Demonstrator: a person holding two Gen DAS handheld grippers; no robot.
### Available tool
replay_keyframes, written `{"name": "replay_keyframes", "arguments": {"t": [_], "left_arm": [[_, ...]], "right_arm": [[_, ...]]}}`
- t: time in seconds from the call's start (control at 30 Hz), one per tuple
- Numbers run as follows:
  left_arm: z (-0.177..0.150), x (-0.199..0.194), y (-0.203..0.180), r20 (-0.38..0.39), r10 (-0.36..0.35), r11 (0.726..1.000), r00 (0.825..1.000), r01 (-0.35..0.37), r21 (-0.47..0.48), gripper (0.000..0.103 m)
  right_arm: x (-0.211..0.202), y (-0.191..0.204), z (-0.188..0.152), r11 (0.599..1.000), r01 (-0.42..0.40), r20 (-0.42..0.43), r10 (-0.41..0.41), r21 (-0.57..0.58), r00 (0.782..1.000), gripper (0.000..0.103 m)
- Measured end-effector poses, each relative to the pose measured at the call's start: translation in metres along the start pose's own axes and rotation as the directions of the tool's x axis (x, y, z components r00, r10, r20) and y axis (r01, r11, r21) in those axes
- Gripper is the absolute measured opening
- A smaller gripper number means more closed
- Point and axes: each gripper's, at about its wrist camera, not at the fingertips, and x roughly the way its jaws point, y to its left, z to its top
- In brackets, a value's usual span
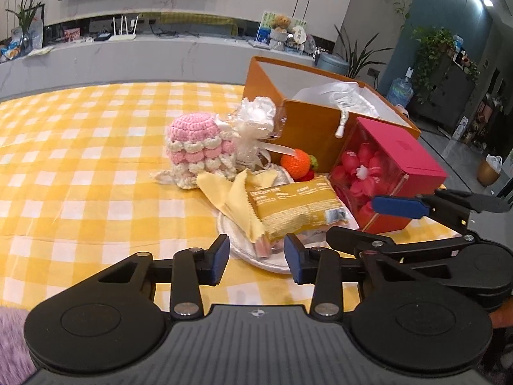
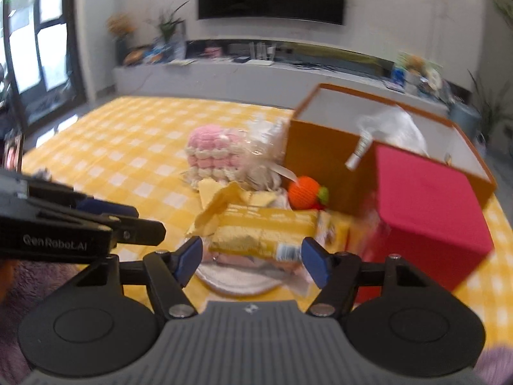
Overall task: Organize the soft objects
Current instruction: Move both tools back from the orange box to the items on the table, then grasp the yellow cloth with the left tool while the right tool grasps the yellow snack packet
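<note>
A pile of soft objects lies on the yellow checked tablecloth [image 1: 80, 166]. A pink and cream crochet piece [image 1: 197, 150] stands at the left, with a white wrapped bundle [image 1: 256, 122] behind it. An orange crochet fruit [image 1: 296, 163] lies by the orange box [image 1: 307, 128]. A yellow packet [image 1: 295, 207] and a yellow cloth [image 1: 231, 199] rest on a white round pad [image 1: 243, 243]. My left gripper [image 1: 258, 258] is open, just in front of the pad. My right gripper [image 2: 253, 258] is open, its pads either side of the packet's [image 2: 263, 234] near end.
The open orange box [image 2: 320, 157] holds white fabric [image 1: 340, 96]. A red box [image 1: 397, 160] with red petals behind a clear front stands to the right of the pile. The right gripper shows in the left wrist view [image 1: 397, 207]. A purple fuzzy fabric [image 1: 12, 337] lies near left.
</note>
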Motion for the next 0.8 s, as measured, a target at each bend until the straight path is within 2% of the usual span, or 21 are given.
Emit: {"name": "replay_keyframes", "arguments": {"t": [0.13, 0.27, 0.43, 0.6, 0.7, 0.8], "left_arm": [[0.009, 0.010, 0.003, -0.021, -0.010, 1.000, 1.000, 0.010, 0.017, 0.045], [0.019, 0.023, 0.002, -0.038, -0.020, 0.999, 0.999, 0.022, 0.039, 0.046], [0.030, 0.046, 0.004, -0.075, -0.033, 0.999, 0.997, 0.034, 0.019, 0.045], [0.038, 0.077, 0.009, -0.102, -0.027, 1.000, 0.994, 0.028, 0.008, 0.046], [0.038, 0.090, 0.018, -0.134, -0.015, 0.999, 0.991, 0.011, -0.035, 0.046], [0.038, 0.092, 0.025, -0.134, -0.021, 0.998, 0.991, 0.012, -0.067, 0.042]], "right_arm": [[0.022, 0.000, 0.013, 0.995, -0.031, -0.057, 0.026, -0.096, 0.998, 0.068], [0.043, -0.002, 0.024, 0.968, -0.084, -0.127, 0.055, -0.237, 0.990, 0.068], [0.062, -0.007, 0.033, 0.936, -0.117, -0.184, 0.057, -0.332, 0.981, 0.068], [0.075, -0.009, 0.035, 0.926, -0.131, -0.207, 0.059, -0.354, 0.976, 0.068], [0.080, -0.011, 0.036, 0.922, -0.150, -0.221, 0.073, -0.357, 0.973, 0.069], [0.082, -0.011, 0.037, 0.910, -0.178, -0.240, 0.090, -0.375, 0.967, 0.075]]}}
